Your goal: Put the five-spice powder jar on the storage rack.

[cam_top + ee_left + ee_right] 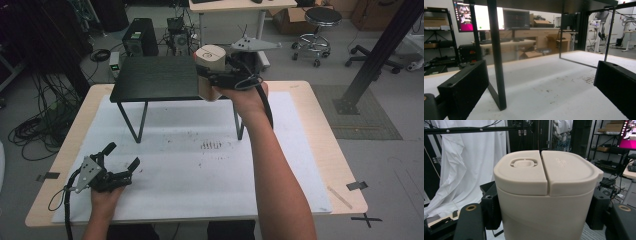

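One beige container [210, 67] with a two-part lid is held in the air at the right end of the small black stand [155, 78], its body just beside the stand's top edge and its base hanging past that edge. In the right gripper view the container [546, 205] sits upright between the two black jaws, one pressed against each side, so the right tongs [216, 80] are pinching it; the lid shows a raised oval catch on one half and a plain surface on the other. The stand rests on thin black legs on a white mat [200, 165] that covers most of the wooden table [320, 115]. Well apart from the container, near the table's front left corner, the left tongs [121, 156] lie low over the mat with their jaws spread and nothing between them. In the left gripper view those jaws frame a stand leg [496, 55] and the speckled mat [554, 85].
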The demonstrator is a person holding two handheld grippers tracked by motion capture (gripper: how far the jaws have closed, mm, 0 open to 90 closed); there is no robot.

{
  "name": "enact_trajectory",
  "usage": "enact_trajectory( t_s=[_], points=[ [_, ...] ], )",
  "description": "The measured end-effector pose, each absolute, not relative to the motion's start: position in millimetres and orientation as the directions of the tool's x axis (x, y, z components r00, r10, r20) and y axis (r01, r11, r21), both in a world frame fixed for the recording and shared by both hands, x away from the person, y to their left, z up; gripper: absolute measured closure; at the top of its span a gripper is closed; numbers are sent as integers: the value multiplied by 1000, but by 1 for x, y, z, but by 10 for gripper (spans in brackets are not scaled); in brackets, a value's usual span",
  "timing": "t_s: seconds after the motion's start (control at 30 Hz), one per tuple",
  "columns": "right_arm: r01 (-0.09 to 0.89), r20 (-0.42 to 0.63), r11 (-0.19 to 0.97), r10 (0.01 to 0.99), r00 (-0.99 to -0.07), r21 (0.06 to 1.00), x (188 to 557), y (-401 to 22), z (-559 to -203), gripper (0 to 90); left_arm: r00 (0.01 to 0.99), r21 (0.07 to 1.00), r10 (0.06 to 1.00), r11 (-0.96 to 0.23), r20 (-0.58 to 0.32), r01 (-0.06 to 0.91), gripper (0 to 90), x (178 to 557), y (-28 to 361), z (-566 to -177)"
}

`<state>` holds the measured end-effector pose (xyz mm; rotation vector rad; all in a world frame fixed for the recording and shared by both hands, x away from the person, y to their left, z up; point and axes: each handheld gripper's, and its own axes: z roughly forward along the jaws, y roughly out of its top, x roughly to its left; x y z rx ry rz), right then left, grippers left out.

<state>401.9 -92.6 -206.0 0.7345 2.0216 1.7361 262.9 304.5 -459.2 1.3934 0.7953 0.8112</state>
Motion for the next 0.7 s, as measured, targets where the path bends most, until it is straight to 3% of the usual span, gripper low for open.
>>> enact_trajectory(
  t_s=[0.7],
  points=[
    [182,66,110,654,-753,977,434,-88,-211,319,516,1000,856,13,1,-23,5,263,304,-459]
  ],
)
